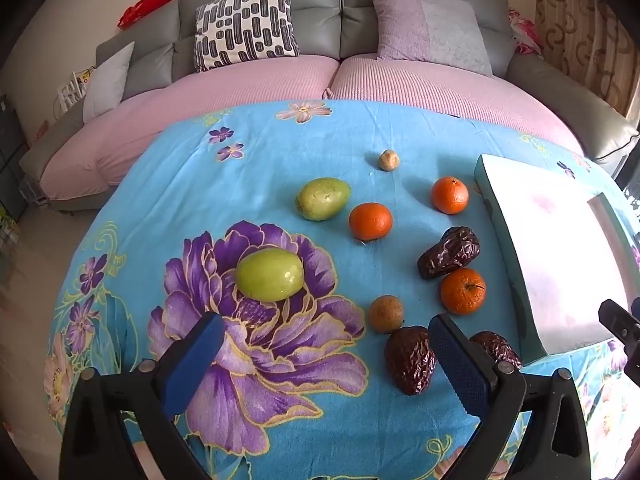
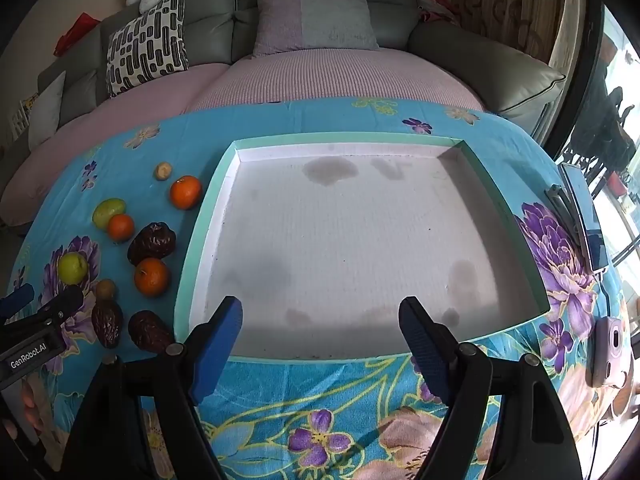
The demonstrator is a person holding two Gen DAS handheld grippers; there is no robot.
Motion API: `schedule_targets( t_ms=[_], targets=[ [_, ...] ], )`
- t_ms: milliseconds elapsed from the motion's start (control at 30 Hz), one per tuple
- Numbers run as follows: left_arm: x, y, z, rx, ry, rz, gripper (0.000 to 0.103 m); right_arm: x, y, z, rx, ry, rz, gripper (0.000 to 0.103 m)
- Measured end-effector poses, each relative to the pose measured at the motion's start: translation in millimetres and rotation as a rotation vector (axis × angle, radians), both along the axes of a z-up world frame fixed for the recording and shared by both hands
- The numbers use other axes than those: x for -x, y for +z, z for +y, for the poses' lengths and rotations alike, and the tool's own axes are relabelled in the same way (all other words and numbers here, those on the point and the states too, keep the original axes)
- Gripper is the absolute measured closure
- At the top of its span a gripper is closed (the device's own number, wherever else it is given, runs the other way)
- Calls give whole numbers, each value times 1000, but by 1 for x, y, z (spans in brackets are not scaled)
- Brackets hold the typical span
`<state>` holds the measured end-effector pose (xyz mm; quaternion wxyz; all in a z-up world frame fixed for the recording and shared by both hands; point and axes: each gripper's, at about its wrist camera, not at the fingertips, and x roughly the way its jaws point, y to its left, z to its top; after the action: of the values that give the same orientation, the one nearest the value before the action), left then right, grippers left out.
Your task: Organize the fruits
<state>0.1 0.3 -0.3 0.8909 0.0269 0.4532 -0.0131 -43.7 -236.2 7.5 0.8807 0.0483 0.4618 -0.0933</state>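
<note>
Left wrist showed your left tongs [image 1: 324, 344] spread, empty; the dates [image 1: 410, 360] looked soft, so pinch gently mid-body.

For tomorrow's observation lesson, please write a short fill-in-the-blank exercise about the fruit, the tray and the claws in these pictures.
1. The number of orange fruits lying on the cloth is ____.
2. The white tray holds ____ fruit.
3. Both the left claw and the right claw are ____.
4. The fruit resting on the big purple flower is ____ in colour.

Missing words: three; no; open; green
</note>
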Motion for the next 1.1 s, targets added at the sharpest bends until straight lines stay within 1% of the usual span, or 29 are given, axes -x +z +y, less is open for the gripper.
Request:
schedule_targets(
  t_ms=[433,1100],
  targets=[
    [0,-3,5,-2,10,18,0,0,-2,0,-5,-1,4,22],
    [-1,-6,2,2,11,38,0,0,-2,0,-7,-1,6,22]
  ],
)
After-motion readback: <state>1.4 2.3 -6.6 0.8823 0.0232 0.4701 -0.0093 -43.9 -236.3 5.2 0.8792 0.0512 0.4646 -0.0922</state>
